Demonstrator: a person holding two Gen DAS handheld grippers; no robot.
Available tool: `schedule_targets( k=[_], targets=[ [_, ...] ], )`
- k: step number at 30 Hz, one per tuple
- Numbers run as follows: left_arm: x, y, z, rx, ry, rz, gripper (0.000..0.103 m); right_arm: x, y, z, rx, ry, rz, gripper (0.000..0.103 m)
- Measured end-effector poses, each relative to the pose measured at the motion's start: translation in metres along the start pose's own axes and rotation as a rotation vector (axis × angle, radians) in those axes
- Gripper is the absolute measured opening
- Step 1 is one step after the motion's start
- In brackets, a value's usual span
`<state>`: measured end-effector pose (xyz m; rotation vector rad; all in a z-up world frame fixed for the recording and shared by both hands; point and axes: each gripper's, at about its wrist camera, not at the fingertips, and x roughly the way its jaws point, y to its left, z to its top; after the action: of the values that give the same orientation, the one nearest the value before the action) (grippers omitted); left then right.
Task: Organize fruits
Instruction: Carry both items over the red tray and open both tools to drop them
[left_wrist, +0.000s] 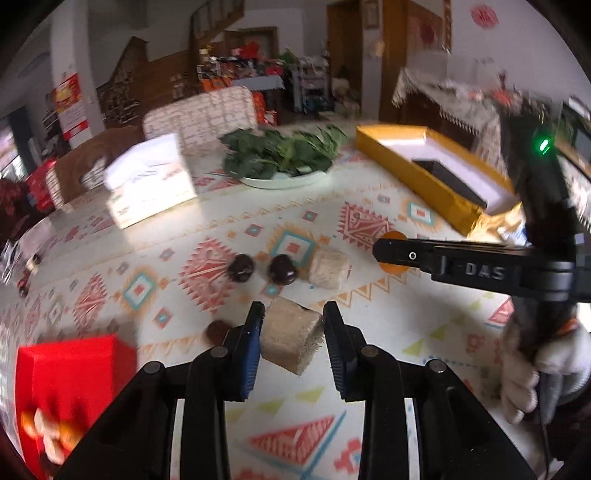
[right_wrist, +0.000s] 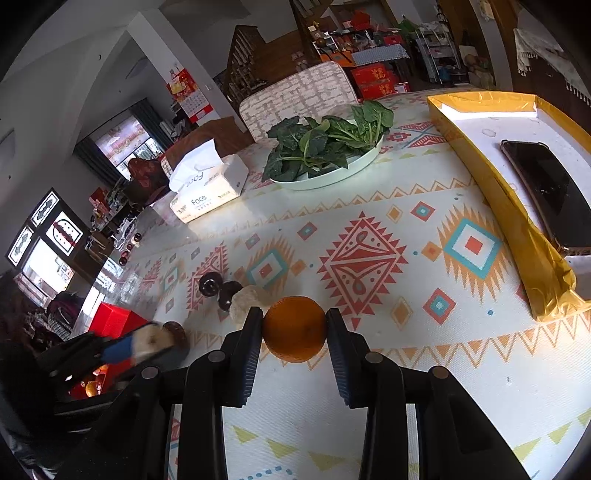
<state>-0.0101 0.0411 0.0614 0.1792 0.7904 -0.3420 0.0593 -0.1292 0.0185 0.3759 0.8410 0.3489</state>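
Left gripper (left_wrist: 293, 325): jaws narrow, clamped on a tan, rough-textured block (left_wrist: 290, 338), pads pressing both its sides. The block is off the tablecloth (left_wrist: 388, 354), tilted, one corner pointing down. What the block is, cannot tell.

Right gripper (right_wrist: 294, 326): jaws narrow, clamped on an orange (right_wrist: 294, 328), one pad on each side. The orange hangs over the tablecloth. In the left wrist view the same gripper comes in from the right, only an orange sliver showing behind its finger. A white-gloved hand (left_wrist: 535, 369) grips its handle.

On the cloth past the left gripper: two dark round fruits (left_wrist: 240, 268) side by side, and a pale wrapped lump (left_wrist: 328, 267) just beside the right one. A small reddish-brown fruit (left_wrist: 217, 330) lies just left of the left finger.

Red box (left_wrist: 70, 373) at lower left, with orange and pale pieces in it, blurred.

Far side: plate of greens (right_wrist: 325, 147), tissue box (right_wrist: 210, 188), gold tray (right_wrist: 517, 229) with a phone (right_wrist: 550, 192) in it.
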Motion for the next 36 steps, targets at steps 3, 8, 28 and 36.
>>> schedule_targets(
  k=[3,8,28,36],
  targets=[
    [-0.035,0.026,-0.012,-0.083,-0.042,0.036,0.032,-0.002,0.004,-0.001,-0.012,-0.009,0.006,0.038],
    [-0.093,0.086,-0.044,-0.255,-0.104,0.131,0.032,-0.004,0.010,-0.005,-0.035,-0.020,0.006,0.038],
    [-0.142,0.206,-0.165,-0.530,-0.039,0.321,0.032,-0.002,0.180,-0.050,-0.308,0.085,0.118,0.038],
    [-0.126,0.216,-0.171,-0.525,-0.001,0.312,0.032,0.043,0.263,-0.076,-0.429,0.175,0.170,0.038]
  ],
)
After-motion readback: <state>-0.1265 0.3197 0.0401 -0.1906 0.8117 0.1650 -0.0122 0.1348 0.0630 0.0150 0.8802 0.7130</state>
